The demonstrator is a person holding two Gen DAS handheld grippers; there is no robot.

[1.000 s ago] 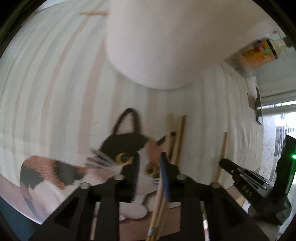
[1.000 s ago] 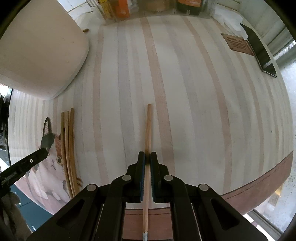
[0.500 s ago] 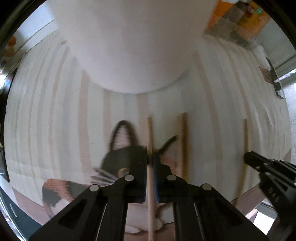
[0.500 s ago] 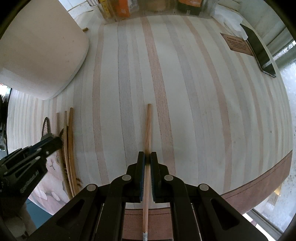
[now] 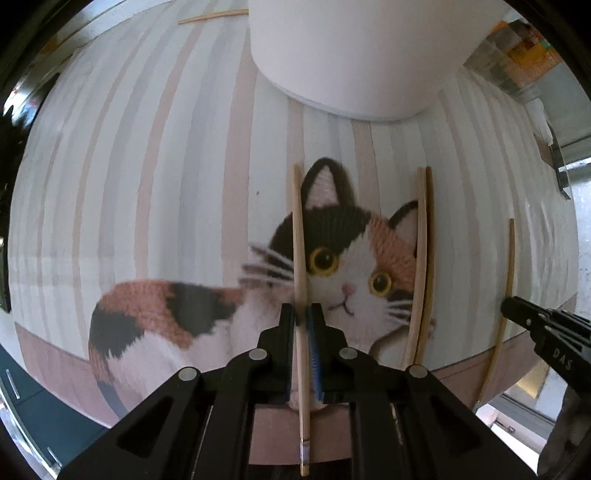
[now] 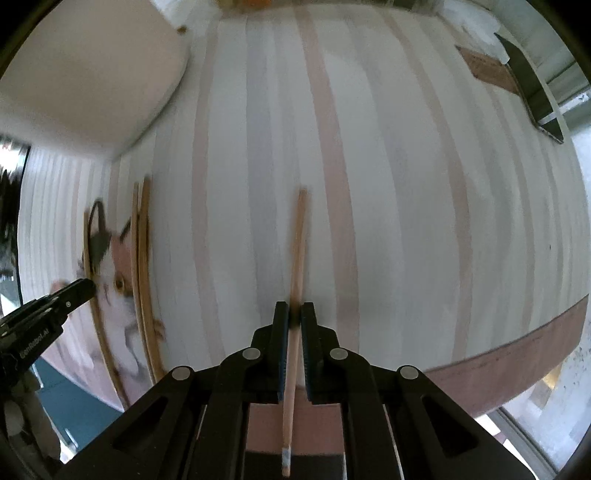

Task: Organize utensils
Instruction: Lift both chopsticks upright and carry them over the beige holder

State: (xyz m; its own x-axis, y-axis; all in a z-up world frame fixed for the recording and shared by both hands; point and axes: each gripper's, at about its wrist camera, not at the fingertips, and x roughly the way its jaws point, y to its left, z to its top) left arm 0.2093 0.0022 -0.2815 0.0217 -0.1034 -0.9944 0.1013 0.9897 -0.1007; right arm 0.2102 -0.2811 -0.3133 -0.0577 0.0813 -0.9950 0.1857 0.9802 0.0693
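Observation:
My left gripper is shut on a pale wooden chopstick, held above the cat-printed cloth near the table's front edge. Two more chopsticks lie side by side on the cat's right ear. My right gripper is shut on a darker wooden chopstick over the striped cloth; that gripper and its chopstick also show at the right of the left wrist view. The left gripper shows at the left of the right wrist view.
A large white round container stands just behind the cat print. Another chopstick lies far back left. A dark phone and a brown card lie at the far right. The table's front edge is close.
My left gripper closed on a chopstick and shifted left over the cat print. My right gripper has kept its chopstick and moved slightly forward and up.

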